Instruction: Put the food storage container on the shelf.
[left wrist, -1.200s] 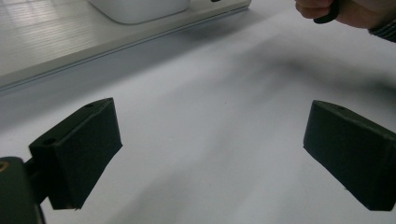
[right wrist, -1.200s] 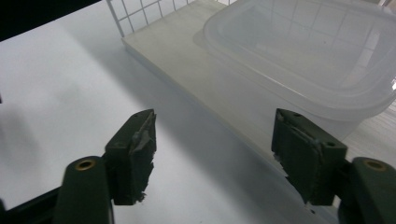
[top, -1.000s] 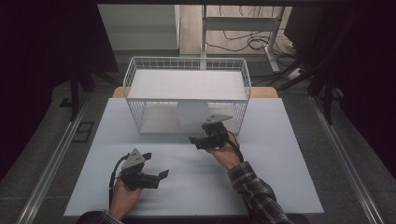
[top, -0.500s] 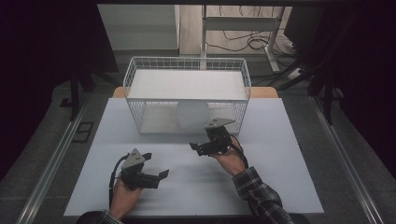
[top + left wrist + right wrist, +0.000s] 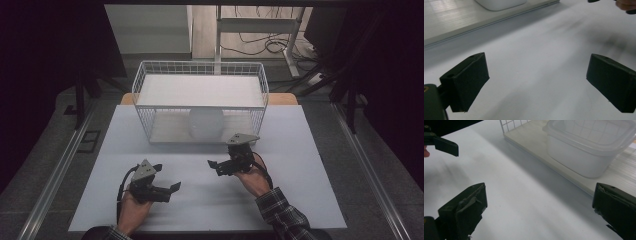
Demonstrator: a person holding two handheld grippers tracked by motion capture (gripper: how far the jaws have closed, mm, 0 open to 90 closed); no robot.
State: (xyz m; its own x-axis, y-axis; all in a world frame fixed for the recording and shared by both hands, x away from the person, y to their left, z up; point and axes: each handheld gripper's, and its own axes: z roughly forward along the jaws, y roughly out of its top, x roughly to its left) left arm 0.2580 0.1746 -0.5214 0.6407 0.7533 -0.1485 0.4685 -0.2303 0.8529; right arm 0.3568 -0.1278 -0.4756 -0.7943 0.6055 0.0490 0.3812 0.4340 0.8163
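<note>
we hold both grippers low over white table (image 5: 300, 200), jaws wide apart, nothing in either. Right gripper (image 5: 222, 166) nearest tub (image 5: 206, 123), which sits on lower shelf of wire rack (image 5: 200, 67), open front toward us.

Tip, we reckon: come in level with right gripper, straddle tub under rim (image 5: 584, 143), squeeze gently, thin plastic flexes. Left gripper (image 5: 167, 190) well apart, spare.

Count: one tub, one rack, two grippers.

Both grippers — left (image 5: 172, 187), right (image 5: 214, 167) — jaws wide apart
</note>
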